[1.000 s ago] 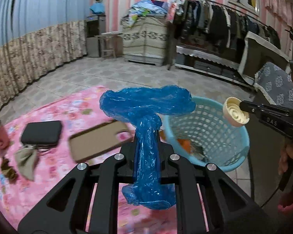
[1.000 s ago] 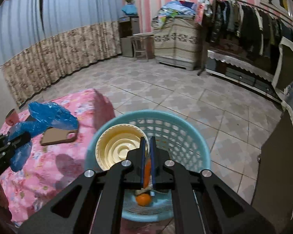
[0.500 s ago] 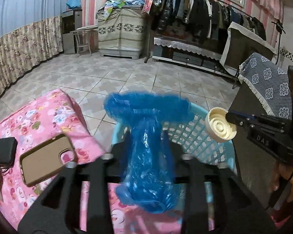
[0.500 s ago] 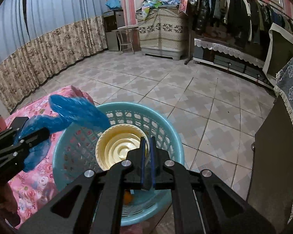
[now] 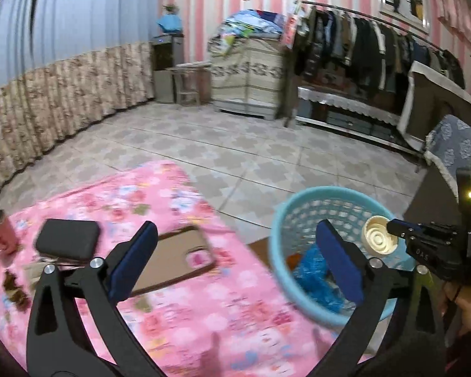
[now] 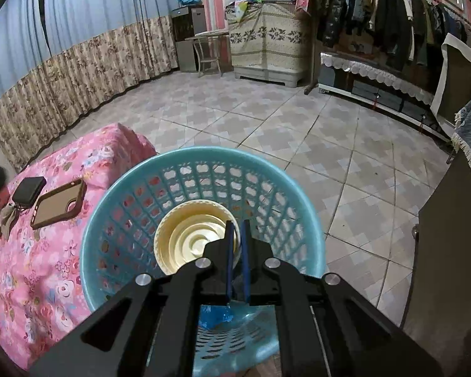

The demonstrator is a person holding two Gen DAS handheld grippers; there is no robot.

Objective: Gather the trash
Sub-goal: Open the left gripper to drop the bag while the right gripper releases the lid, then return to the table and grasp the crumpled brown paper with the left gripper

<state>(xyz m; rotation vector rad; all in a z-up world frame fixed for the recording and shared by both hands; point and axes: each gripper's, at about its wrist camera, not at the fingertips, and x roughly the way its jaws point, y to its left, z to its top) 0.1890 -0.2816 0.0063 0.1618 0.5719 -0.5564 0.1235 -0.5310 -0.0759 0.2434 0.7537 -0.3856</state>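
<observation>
A light blue plastic basket (image 5: 301, 201) stands on the floor beside the pink flowered bed cover (image 5: 204, 308). A crumpled blue plastic bag (image 5: 314, 276) lies inside it, also low in the right wrist view (image 6: 213, 315). My left gripper (image 5: 235, 257) is open and empty, above the cover's edge and the basket's left rim. My right gripper (image 6: 237, 229) is shut on the rim of a cream plastic lid (image 6: 191, 238) and holds it over the basket (image 6: 116, 207). The lid (image 5: 378, 240) and right gripper (image 5: 392, 229) also show in the left wrist view.
On the cover lie a brown phone case (image 5: 172, 257), a black pouch (image 5: 67, 243), a pink cup (image 5: 1, 231) and small brown scraps (image 5: 14, 289). A dark cabinet (image 6: 449, 251) stands right of the basket. Tiled floor (image 6: 298, 125) lies beyond.
My left gripper carried the blue bag over the basket, opened and let it fall in, then swung back left. My right gripper kept the lid over the basket.
</observation>
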